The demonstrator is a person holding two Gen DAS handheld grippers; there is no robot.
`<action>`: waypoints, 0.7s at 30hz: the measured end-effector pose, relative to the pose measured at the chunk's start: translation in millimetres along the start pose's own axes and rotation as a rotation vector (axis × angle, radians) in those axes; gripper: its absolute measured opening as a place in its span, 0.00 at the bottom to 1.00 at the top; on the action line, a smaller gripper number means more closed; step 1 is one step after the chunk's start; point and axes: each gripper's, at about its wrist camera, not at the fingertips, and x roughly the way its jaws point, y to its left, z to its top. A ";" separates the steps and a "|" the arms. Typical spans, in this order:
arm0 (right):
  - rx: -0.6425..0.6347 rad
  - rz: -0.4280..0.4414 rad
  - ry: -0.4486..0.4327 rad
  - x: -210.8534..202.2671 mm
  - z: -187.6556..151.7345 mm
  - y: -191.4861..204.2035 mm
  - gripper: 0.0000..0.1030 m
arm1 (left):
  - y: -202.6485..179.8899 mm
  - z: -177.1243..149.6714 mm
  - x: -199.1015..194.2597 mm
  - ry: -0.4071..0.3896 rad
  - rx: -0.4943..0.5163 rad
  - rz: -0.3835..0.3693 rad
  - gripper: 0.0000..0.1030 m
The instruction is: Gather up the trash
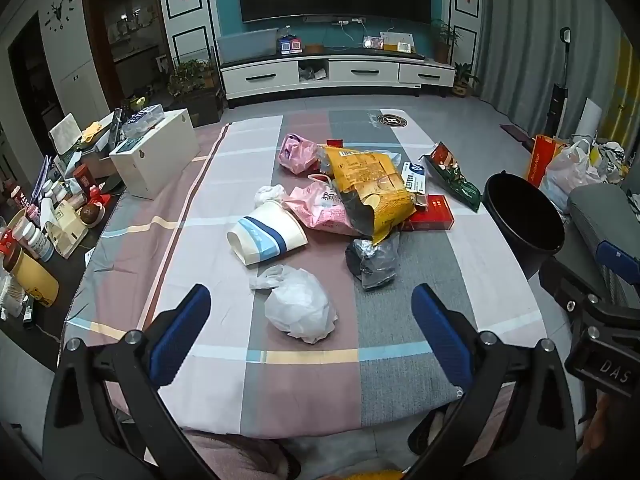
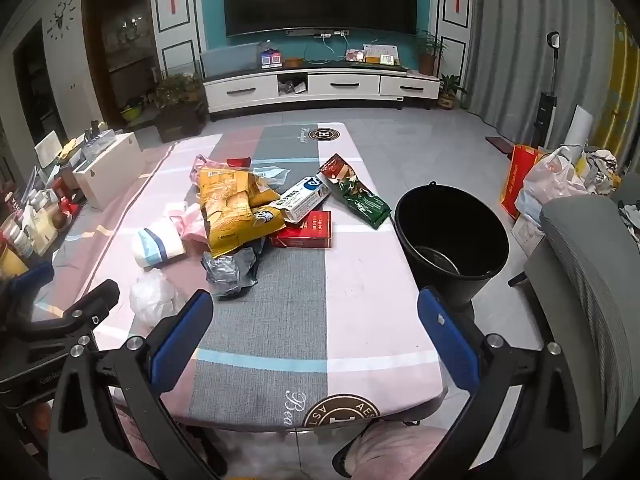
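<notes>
The left gripper [image 1: 310,322] is spread wide and holds nothing; the right gripper [image 2: 316,326] is spread wide too, with nothing in it; the trash lies in a heap in the middle of the table [image 2: 372,280]; a white bag [image 1: 300,308] lies nearest the left gripper; a yellow bag [image 2: 232,212] lies on top; a black bucket [image 2: 448,236] stands at the table's right edge.

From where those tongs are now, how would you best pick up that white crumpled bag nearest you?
Grip the white plastic bag across its bunched top, coming straight down with the open left tongs. It lies alone, soft and mounded, so pinching the loose folds should hold.
</notes>
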 end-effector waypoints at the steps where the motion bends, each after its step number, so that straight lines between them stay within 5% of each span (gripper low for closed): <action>1: 0.001 0.001 0.001 0.4 -0.1 -0.2 0.97 | 0.3 0.1 0.1 0.001 -0.001 -0.002 0.97; 21: 0.004 -0.016 -0.013 1.1 -0.4 2.3 0.97 | -3.0 0.2 -0.4 0.008 0.003 -0.008 0.97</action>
